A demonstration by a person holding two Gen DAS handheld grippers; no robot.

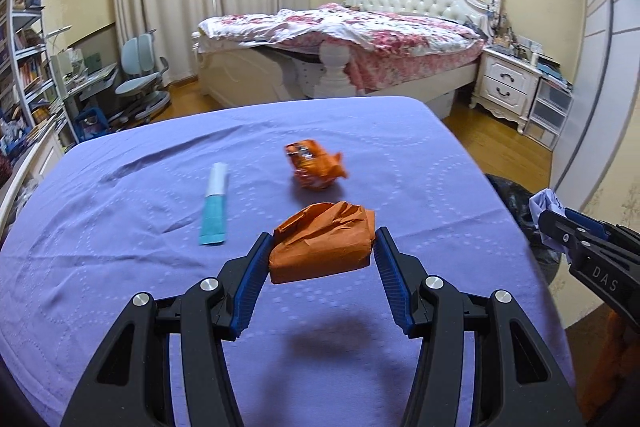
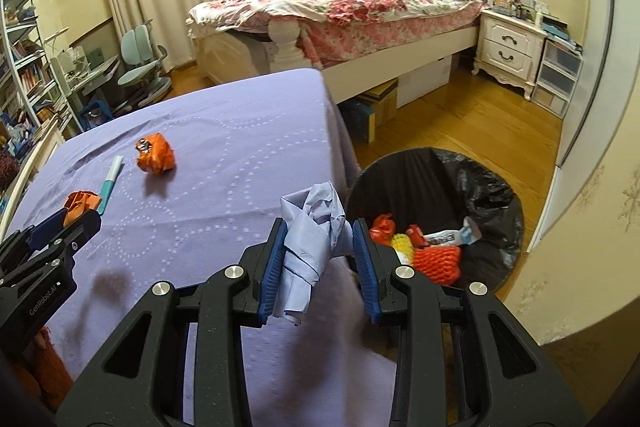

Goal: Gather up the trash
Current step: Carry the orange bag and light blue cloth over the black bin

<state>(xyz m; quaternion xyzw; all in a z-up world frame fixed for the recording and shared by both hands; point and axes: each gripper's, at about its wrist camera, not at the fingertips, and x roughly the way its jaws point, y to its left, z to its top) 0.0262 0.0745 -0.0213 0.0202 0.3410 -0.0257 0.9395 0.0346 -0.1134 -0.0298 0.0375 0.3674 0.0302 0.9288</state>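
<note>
The left tool (image 1: pixel 322 247) is clamping a light, crushable wad of orange paper (image 1: pixel 320 241) above the purple-clothed counter (image 1: pixel 120 267), while the right tool (image 2: pixel 318 259) is pinching soft, crumpled lilac paper (image 2: pixel 314 223) across its middle beside the black-lined bin (image 2: pixel 480 187).

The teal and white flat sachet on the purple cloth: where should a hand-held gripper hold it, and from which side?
Take the teal and white flat sachet across its narrow width, near the middle, coming from above. It lies flat on the purple cloth, long and thin, so only its two long edges offer the fingers a short span. Nothing touches it; the crumpled orange wrapper lies apart.
</note>
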